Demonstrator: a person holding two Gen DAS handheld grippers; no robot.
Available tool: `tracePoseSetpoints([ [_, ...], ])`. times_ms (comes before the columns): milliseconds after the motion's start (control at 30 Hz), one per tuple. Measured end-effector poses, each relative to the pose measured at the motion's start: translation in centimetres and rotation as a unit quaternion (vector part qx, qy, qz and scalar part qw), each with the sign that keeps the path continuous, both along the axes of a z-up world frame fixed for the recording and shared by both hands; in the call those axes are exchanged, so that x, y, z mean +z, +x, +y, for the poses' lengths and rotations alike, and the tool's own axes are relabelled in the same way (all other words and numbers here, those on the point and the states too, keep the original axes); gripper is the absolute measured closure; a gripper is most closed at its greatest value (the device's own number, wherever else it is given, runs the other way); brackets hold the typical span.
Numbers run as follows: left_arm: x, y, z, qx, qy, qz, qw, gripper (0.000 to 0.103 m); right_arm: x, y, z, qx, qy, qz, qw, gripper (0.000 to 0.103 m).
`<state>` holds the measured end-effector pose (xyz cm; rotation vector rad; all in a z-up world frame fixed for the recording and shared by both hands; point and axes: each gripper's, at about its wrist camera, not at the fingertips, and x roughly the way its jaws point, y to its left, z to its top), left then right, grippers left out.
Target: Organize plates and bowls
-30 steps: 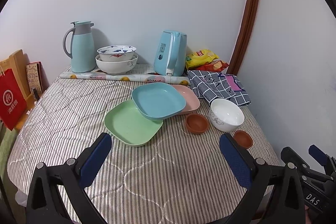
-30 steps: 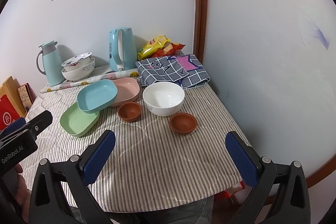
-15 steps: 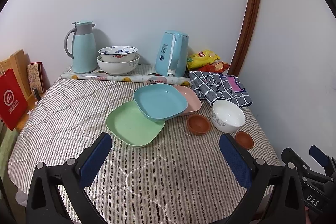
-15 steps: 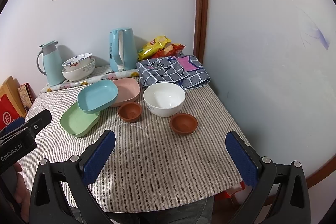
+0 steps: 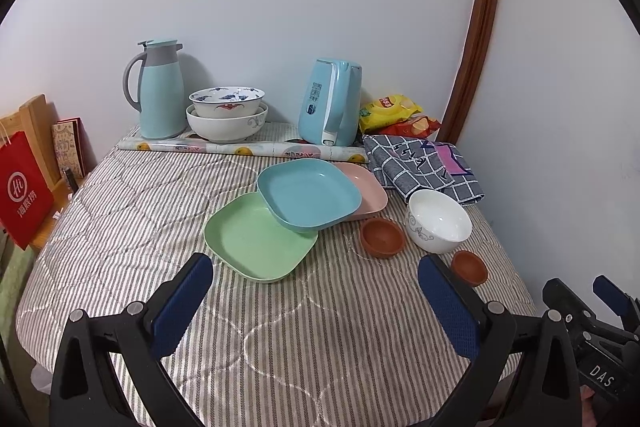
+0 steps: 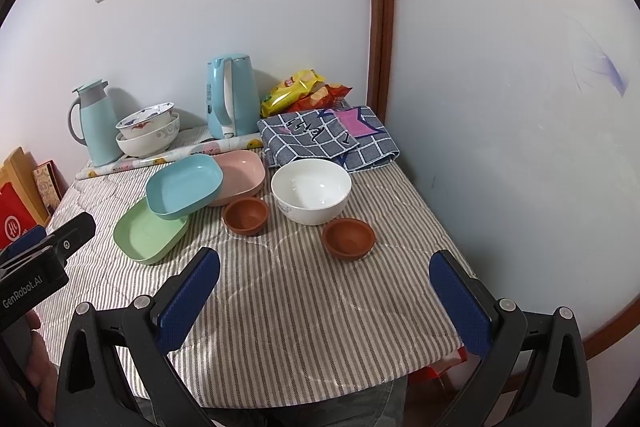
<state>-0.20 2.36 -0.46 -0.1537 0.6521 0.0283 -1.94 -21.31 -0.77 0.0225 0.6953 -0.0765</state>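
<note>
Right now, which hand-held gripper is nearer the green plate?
Left. The left hand-held gripper hangs open just short of the green plate; the right hand-held gripper sits off to its right, nearer the brown bowls.

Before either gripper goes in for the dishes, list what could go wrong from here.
1. The blue plate lies tilted across the green plate and pink plate; pulling either lower one first could tip or slide it.
2. The white bowl sits close between two small brown bowls; wide-open jaws reaching for it may knock one.
3. The nearer brown bowl lies toward the table's right edge; a nudge might send it off.
</note>
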Motion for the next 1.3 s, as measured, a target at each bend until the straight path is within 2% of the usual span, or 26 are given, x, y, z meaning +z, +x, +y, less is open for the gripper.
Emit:
tracePoseSetpoints([
  [200,-0.4,0.9,0.3,0.001,0.003,0.006,1.0,0.0,-0.2,0.8,0.1,0.003,-0.004,0.003,1.0,0.0],
  [433,-1.3,2.5,1.3,-0.005,-0.018,0.018,0.9997,0.0,-0.8,2.0,0.6,0.01,-0.012,0.004,1.0,0.0],
  [933,-3.6,7.4,3.9,0.015,-0.018,0.065,0.9976,0.003,-2.2,7.3,1.3,0.036,0.031,0.03,0.998,0.001],
  [1067,-3.9,8.8,4.3,0.022,-0.01,0.072,0.9971,0.004,-2.5,9.1,2.3,0.05,0.029,0.035,0.998,0.004],
  [1300,-4.2,11.6,5.5,0.032,-0.01,0.079,0.9963,0.005,-3.1,12.7,3.9,0.07,0.03,0.051,0.996,0.017],
])
